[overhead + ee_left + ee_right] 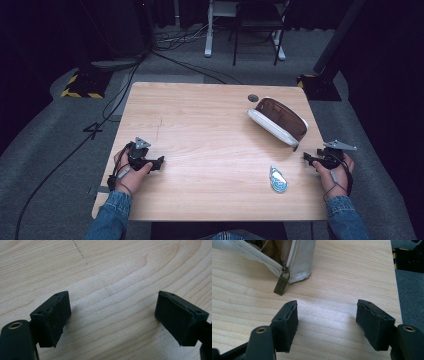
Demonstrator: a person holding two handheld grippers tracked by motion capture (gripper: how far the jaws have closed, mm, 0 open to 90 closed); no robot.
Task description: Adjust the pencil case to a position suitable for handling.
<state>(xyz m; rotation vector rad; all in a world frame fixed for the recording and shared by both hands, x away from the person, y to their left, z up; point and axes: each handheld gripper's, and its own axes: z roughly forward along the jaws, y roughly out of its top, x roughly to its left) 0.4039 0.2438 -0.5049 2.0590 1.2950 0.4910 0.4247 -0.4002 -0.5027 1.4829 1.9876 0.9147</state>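
a white pouch [278, 122] with a brown lining lies unzipped near the far right corner of the table [200, 150]. its long axis runs on a slant, from the far middle of the table toward the right edge, and its open mouth faces up and toward the right edge. the end with the brass zipper pull [282, 284] points at the right edge, toward the right gripper [312, 159].

the right gripper rests at the right edge, just nearer the person than that end of the pouch. in the right gripper view its jaws stand wide apart over bare wood with nothing between them, and the zipper pull lies flat on the table just ahead of them and a little to the left. so the pouch lies forward of these fingers, close by, with its length running away from them.

a small blue and white packet [278, 180] lies near the front edge, between the right gripper and the middle of the table, apart from the pouch. its long axis runs roughly front to back.

the left gripper [159, 162] sits near the left edge, well apart from both things. its jaws are open too, with only wood grain between them in the left gripper view.

the right hand is plainly the nearer one, so i judge the next reach is its to make.
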